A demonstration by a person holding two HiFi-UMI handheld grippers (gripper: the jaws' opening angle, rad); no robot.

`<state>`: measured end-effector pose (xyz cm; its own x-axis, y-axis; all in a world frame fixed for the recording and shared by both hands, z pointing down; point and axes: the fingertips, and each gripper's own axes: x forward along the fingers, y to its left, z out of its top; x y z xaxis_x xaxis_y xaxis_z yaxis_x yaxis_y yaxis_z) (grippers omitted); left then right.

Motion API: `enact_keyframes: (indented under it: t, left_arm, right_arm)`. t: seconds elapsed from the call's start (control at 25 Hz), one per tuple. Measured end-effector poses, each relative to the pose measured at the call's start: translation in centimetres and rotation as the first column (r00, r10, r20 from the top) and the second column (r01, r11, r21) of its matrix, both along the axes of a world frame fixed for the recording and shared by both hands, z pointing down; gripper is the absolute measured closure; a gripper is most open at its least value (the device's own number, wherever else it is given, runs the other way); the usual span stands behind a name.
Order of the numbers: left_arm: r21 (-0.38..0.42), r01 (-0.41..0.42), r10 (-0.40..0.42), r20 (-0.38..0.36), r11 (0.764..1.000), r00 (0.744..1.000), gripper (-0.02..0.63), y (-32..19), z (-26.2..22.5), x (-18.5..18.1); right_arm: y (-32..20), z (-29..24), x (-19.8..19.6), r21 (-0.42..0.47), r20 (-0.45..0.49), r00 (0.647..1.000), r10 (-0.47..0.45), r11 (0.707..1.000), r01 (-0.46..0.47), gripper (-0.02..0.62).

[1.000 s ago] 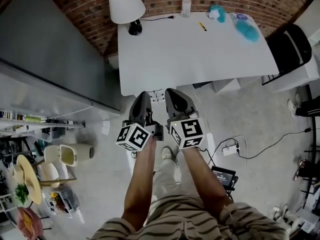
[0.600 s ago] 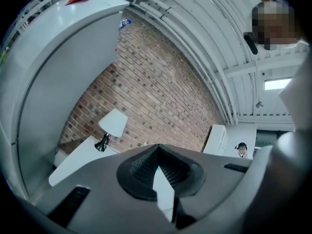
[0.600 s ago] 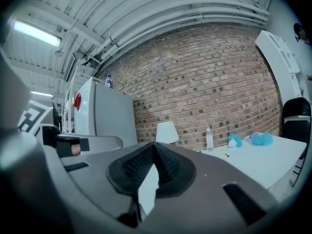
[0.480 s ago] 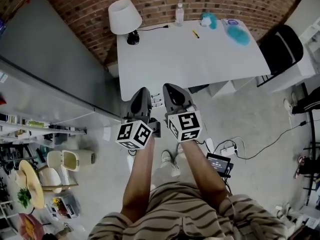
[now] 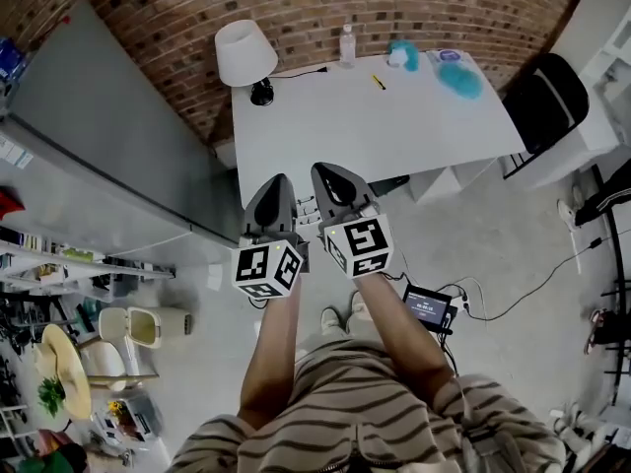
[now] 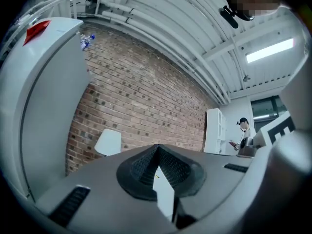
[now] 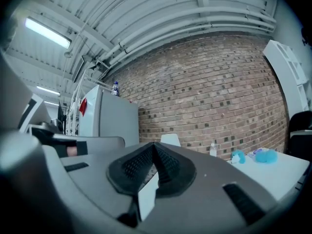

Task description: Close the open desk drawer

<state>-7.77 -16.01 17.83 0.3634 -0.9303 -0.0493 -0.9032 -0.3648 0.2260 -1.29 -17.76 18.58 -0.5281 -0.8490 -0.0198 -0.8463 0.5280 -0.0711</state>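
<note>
your left gripper [image 5: 278,185] and right gripper [image 5: 324,173] fingers are pinched together empty, the table [image 5: 394,126] well ahead: you risk missing the unseen drawer.

desk [image 5: 375,126] near edge: partly behind right gripper [image 5: 324,170] | yellow item [image 5: 379,83]: too small

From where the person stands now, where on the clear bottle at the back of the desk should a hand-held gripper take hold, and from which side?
Grip the bottle round its middle, coming across the desk from the near edge. It stands upright close to the brick wall, which likely blocks the far side; the round body suits jaws closing left and right.
</note>
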Motion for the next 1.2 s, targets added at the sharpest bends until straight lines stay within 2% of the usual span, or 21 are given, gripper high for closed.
enact_keyframes:
  t: [0.52, 0.84, 1.2]
  left_arm:
    - [0.086, 0.023, -0.033, 0.120, 0.996, 0.992, 0.601, 0.7, -4.0, 1.3]
    - [0.124, 0.021, -0.039, 0.147, 0.992, 0.988, 0.601, 0.9, -5.7, 2.4]
    - [0.110, 0.023, -0.041, 0.164, 0.994, 0.986, 0.601, 0.9, -5.1, 2.6]
  right_arm:
    - [0.7, -4.0, 1.7, 0.070, -0.004, 1.000, 0.000, 0.998, 0.000, 0.583]
    - [0.9, -5.0, 2.3, 0.095, 0.005, 1.000, -0.004, 0.995, 0.003, 0.583]
    - [0.9, -4.8, 2.5, 0.094, -0.001, 1.000, -0.004, 0.996, 0.004, 0.583]
